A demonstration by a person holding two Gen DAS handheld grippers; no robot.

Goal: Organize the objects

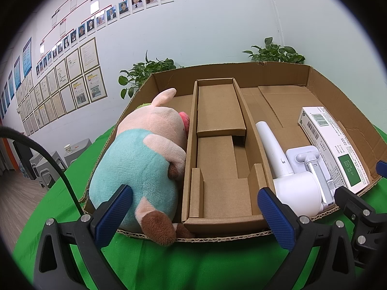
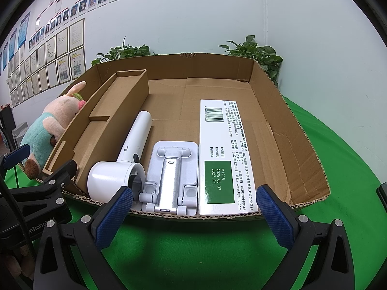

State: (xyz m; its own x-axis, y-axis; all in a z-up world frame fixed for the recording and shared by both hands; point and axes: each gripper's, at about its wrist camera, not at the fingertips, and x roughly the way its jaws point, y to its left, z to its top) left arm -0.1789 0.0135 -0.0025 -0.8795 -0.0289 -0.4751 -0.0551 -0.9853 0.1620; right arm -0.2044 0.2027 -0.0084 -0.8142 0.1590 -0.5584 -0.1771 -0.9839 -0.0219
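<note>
A flat cardboard tray (image 1: 338,96) (image 2: 285,120) lies on the green table. In it, left to right: a pink and teal plush toy (image 1: 142,157) (image 2: 48,130), a cardboard insert box (image 1: 220,159) (image 2: 106,125), a white hair dryer (image 1: 285,169) (image 2: 121,166), a white folding stand (image 1: 312,166) (image 2: 169,178), and a white and green carton (image 1: 333,145) (image 2: 222,159). My left gripper (image 1: 193,217) is open and empty before the tray's near edge. My right gripper (image 2: 193,215) is open and empty, in front of the stand and carton; it also shows in the left wrist view (image 1: 362,207).
Green cloth (image 2: 193,253) covers the table. Potted plants (image 1: 150,72) (image 2: 256,53) stand behind the tray against a white wall. Framed papers hang on the left wall (image 1: 60,84). Grey stools (image 1: 48,166) stand on the floor at left.
</note>
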